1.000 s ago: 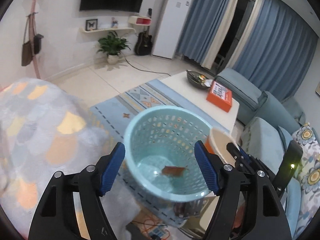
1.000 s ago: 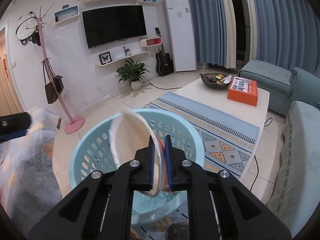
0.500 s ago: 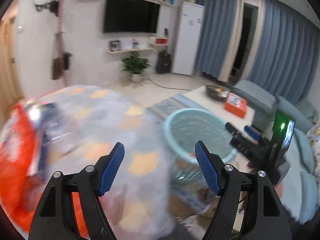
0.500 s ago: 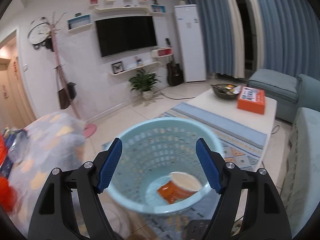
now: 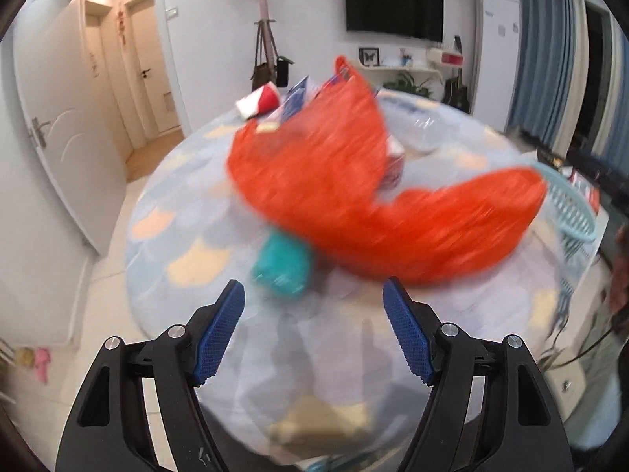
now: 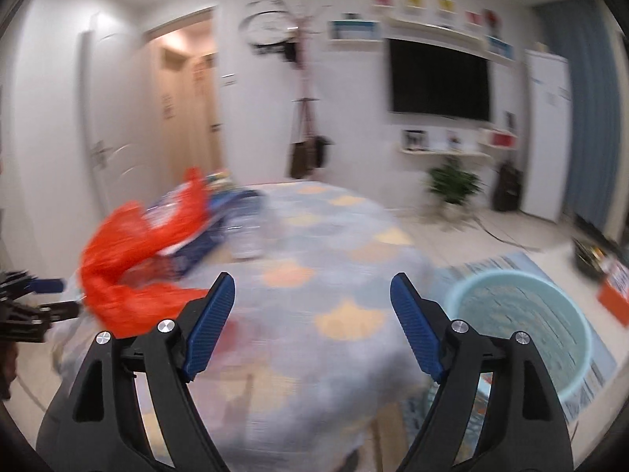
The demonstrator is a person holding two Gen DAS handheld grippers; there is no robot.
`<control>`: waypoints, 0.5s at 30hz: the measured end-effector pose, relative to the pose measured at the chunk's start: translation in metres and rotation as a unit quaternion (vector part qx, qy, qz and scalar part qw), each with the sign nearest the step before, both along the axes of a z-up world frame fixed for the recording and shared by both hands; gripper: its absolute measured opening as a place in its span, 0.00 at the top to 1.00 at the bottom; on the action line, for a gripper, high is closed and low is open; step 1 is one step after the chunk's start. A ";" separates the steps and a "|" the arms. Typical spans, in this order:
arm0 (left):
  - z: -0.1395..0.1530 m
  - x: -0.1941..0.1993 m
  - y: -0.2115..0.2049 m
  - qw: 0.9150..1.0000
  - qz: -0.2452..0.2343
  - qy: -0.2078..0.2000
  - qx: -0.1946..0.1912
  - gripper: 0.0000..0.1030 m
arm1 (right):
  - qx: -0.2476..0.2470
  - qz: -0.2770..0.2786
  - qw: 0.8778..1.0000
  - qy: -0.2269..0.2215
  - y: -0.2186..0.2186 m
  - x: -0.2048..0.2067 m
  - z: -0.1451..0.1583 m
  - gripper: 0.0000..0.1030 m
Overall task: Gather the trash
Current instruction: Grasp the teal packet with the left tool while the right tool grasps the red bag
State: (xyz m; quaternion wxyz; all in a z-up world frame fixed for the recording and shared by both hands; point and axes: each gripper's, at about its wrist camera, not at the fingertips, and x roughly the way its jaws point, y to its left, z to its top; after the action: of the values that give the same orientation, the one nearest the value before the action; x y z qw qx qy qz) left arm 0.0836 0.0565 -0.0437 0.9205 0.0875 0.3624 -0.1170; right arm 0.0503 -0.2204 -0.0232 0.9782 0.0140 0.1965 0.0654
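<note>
In the left wrist view a crumpled orange plastic bag [image 5: 354,196] lies blurred on the round clothed table [image 5: 188,236], with a teal pack [image 5: 281,267] just in front of it. Behind it are a red-and-white cup [image 5: 257,102] on its side and a clear bowl [image 5: 422,137]. My left gripper [image 5: 314,330] is open and empty, hovering short of the teal pack. My right gripper [image 6: 312,326] hangs over the table's near edge; its jaws are opening with nothing between them. The light-blue basket [image 6: 523,330] stands on the floor at the right.
Blue packets [image 6: 204,244] and a clear container [image 6: 247,244] lie by the orange bag [image 6: 125,271]. The left gripper [image 6: 23,303] shows at the right wrist view's left edge. A coat stand [image 6: 306,126], a doorway and a wall TV lie beyond the table.
My right gripper opened and dropped the paper cup into the basket. Both grippers then swung left, away from the basket, and now face the table with the orange bag.
</note>
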 end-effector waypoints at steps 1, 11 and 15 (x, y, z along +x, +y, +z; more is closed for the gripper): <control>-0.004 0.002 0.005 1.000 -0.009 -0.002 0.001 0.31 | -0.003 0.011 1.000 0.000 0.009 0.000 0.002 0.25; -0.025 0.045 0.013 0.999 -0.035 0.007 0.013 0.31 | -0.061 0.119 0.991 -0.009 0.080 -0.016 0.014 0.25; -0.026 0.052 0.021 0.999 -0.034 0.021 -0.030 0.36 | -0.094 0.154 0.984 0.009 0.104 -0.011 0.005 0.25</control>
State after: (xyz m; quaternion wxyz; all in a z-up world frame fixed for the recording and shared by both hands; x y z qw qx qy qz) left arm 0.1357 0.0772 -0.0701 0.9105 0.0691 0.3747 -0.1608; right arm 0.0390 -0.1161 -0.0179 0.9516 -0.1080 0.2106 0.1962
